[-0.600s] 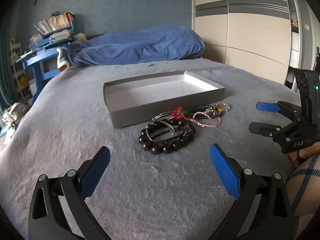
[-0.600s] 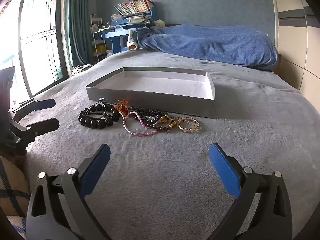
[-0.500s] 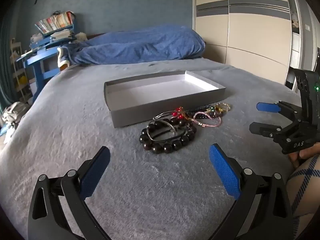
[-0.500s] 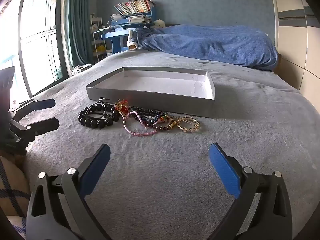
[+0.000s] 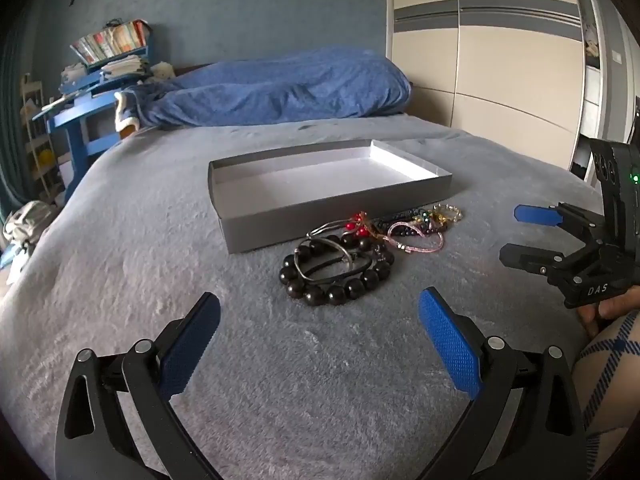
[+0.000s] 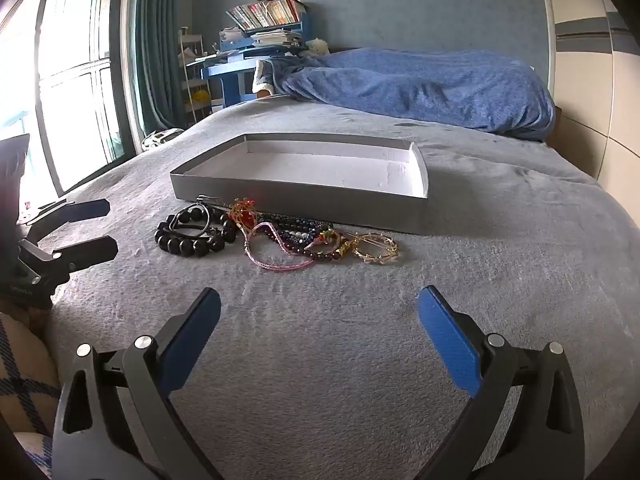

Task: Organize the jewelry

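A shallow grey box (image 5: 336, 216) (image 6: 304, 206) with a white inside lies empty on the grey bed cover. In front of it rests a row of jewelry: a black bead bracelet (image 5: 336, 274) (image 6: 192, 236) with a thin metal bangle on top, a red charm (image 5: 358, 226) (image 6: 242, 210), a pink cord bracelet (image 5: 416, 238) (image 6: 276, 254), dark bead strands and a gold bracelet (image 5: 448, 212) (image 6: 376, 250). My left gripper (image 5: 318, 330) (image 6: 102, 226) stands open just short of the black beads. My right gripper (image 6: 318, 328) (image 5: 516, 236) is open too, nearer than the pink and gold pieces. Nothing is between either pair of fingers.
A rumpled blue duvet (image 5: 280, 88) lies across the far end of the bed. A blue desk with books (image 6: 256, 40) stands behind, a window (image 6: 72, 72) at the left, wardrobe doors (image 5: 500, 72) at the right. A hand and a checked sleeve (image 5: 608, 340) show at the edge.
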A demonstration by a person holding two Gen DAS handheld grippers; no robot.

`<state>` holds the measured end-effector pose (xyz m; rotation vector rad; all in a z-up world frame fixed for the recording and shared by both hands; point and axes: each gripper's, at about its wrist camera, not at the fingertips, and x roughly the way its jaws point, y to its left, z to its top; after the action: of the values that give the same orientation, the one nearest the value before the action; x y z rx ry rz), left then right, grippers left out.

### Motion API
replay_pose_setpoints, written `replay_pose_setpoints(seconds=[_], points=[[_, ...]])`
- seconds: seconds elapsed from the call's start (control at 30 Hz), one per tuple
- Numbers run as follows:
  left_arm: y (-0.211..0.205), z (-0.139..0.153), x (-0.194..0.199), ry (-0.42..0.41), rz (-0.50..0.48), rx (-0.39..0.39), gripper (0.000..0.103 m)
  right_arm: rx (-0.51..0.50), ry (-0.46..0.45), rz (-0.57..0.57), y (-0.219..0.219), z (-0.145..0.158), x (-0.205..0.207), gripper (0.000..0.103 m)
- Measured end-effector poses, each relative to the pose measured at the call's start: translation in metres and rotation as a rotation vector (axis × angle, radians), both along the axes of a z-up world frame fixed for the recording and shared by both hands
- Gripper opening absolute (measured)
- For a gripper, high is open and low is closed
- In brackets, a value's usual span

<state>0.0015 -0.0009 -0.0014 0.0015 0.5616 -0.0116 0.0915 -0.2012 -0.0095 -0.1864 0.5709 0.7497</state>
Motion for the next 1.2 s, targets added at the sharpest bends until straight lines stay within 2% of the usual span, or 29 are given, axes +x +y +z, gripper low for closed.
replay_pose_setpoints(seconds=[1.2], points=[[0.0039, -0.0056, 0.0021, 0.010, 0.001, -0.004, 0.098, 0.007, 0.007, 0.003, -0.0024, 0.0006, 0.0010, 0.098]])
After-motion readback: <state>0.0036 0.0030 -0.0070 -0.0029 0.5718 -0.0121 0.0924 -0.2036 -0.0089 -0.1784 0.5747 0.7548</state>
